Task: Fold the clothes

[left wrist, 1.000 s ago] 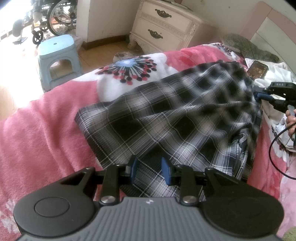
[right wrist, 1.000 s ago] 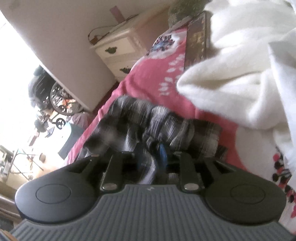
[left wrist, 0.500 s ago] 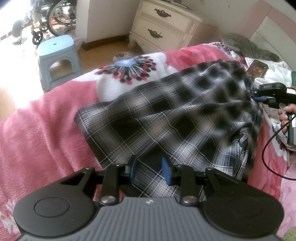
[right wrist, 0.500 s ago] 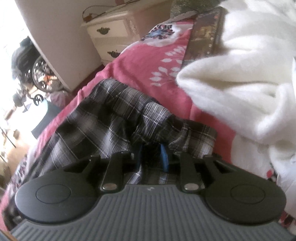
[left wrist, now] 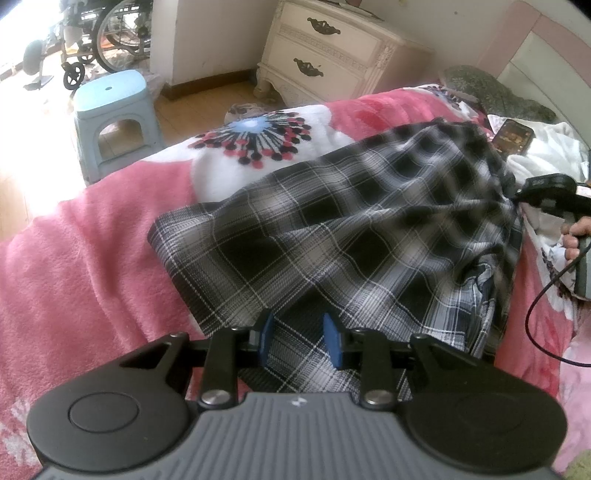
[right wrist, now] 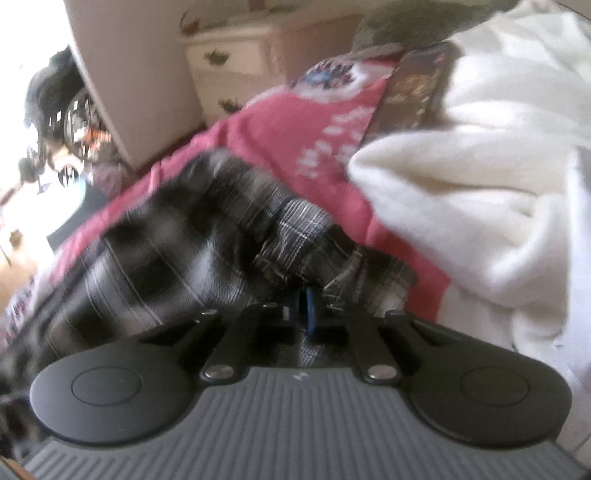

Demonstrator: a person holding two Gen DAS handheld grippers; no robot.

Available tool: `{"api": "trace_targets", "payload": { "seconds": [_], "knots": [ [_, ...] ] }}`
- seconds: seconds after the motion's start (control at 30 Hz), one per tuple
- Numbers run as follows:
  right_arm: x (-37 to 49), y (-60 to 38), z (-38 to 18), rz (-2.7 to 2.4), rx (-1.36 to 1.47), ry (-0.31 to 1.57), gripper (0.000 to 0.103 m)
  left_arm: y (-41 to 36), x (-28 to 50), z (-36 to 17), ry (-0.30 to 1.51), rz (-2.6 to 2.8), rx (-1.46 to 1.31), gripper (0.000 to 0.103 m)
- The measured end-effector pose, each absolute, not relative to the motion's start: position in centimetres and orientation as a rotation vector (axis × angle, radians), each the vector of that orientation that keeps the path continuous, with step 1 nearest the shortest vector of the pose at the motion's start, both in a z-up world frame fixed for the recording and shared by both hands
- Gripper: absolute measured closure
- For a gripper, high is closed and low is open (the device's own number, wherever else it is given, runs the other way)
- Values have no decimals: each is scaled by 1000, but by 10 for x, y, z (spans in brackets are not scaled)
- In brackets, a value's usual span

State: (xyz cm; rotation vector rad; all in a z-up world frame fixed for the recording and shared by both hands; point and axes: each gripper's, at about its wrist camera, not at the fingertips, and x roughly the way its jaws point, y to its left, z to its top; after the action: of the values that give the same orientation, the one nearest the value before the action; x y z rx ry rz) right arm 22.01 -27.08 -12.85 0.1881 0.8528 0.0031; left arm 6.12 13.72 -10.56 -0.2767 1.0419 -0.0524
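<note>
A black-and-white plaid garment (left wrist: pixel 351 236) lies spread over the pink bed blanket (left wrist: pixel 92 277). My left gripper (left wrist: pixel 298 341) hovers at the garment's near edge. Its blue pads stand apart, open, with plaid cloth lying below the gap. In the left wrist view my right gripper (left wrist: pixel 546 188) is at the garment's far right edge, held by a hand (left wrist: pixel 572 236). The blurred right wrist view shows the right gripper (right wrist: pixel 301 312) with its pads nearly together, shut on a bunched fold of the plaid garment (right wrist: pixel 207 258).
A phone (left wrist: pixel 511 136) lies on a white fleece blanket (right wrist: pixel 461 206) just beyond the garment. A black cable (left wrist: pixel 535 321) hangs from the right gripper. Past the bed's far edge stand a cream nightstand (left wrist: pixel 325 59), a blue stool (left wrist: pixel 110 99) and a wheelchair (left wrist: pixel 110 33).
The right gripper's pads have closed from a clear gap onto the bunched plaid cloth, and its view has swung and blurred. The left gripper has stayed still and open.
</note>
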Motion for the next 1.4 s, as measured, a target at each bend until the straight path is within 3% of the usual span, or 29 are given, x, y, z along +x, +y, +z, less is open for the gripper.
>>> {"api": "trace_targets", "payload": {
  "seconds": [0.27,0.43,0.6,0.8,0.97,1.4],
  "knots": [
    [217,-299,-137,-35,312,860,101,138,57,-104,1026,-66,-284,70],
    [194,-284,-106,26,232,792,95,139,48,-100,1003,-112,-293,68],
    [158,-220,-69,559,13,752,90,133,29,-94,969,-203,-261,68],
    [107,-115,-83,1108,-239,870,85,124,4,-88,925,-315,-220,68],
    [100,-105,-118,1018,-432,991,85,115,-16,-83,888,-409,-181,68],
    [80,-116,-95,1031,-364,939,82,58,-30,-93,856,-466,153,68]
  ]
}}
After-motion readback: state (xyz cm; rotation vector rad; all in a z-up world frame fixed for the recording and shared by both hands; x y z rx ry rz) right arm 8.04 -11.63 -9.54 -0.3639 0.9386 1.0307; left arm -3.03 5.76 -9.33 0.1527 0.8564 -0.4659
